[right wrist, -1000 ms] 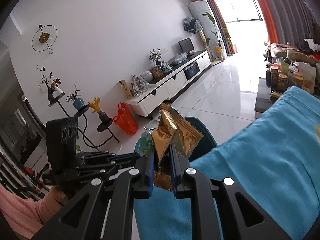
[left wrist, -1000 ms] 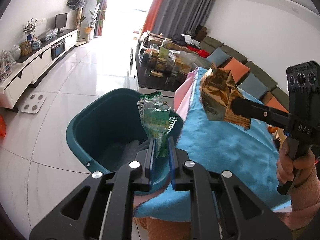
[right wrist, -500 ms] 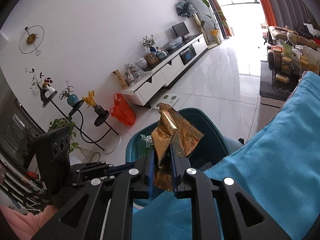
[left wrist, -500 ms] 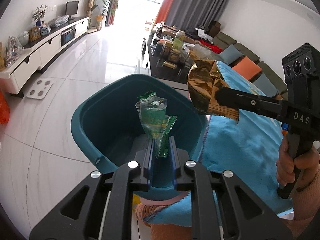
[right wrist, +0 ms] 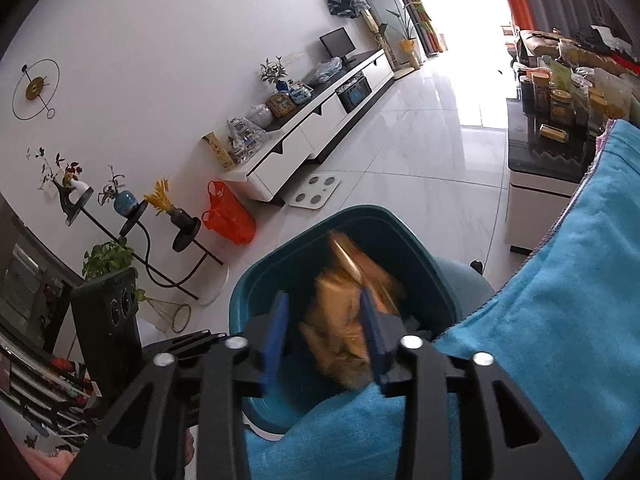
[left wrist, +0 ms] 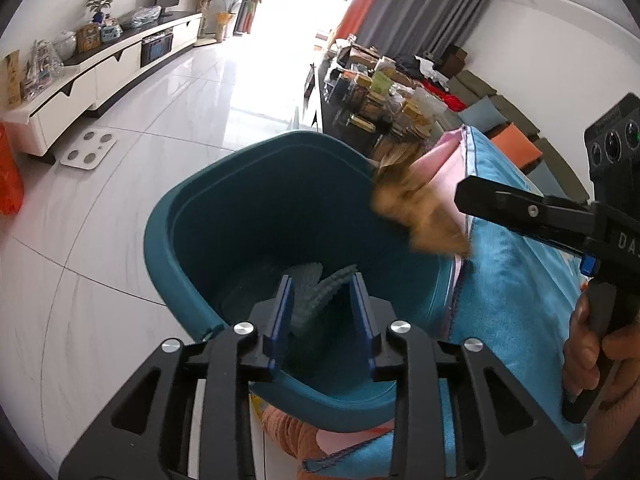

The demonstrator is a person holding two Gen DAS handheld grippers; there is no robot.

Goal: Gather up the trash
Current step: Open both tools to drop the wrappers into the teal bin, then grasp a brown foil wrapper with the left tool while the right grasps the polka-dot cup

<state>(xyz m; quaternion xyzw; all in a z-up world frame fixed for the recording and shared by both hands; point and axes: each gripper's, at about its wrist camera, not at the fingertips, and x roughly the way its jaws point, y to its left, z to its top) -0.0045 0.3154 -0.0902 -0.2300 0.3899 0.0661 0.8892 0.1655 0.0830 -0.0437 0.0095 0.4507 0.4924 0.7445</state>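
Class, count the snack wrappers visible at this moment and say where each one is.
1: the gold wrapper, blurred, sits between the open right gripper fingers above the teal bin. Others may lie hidden inside.

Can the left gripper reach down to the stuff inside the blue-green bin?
Probably yes. The left gripper is open right above the bin, and nothing sits between it and the pale trash at the bottom.

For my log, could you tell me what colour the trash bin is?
Dark teal bin, shown best in the left wrist view.
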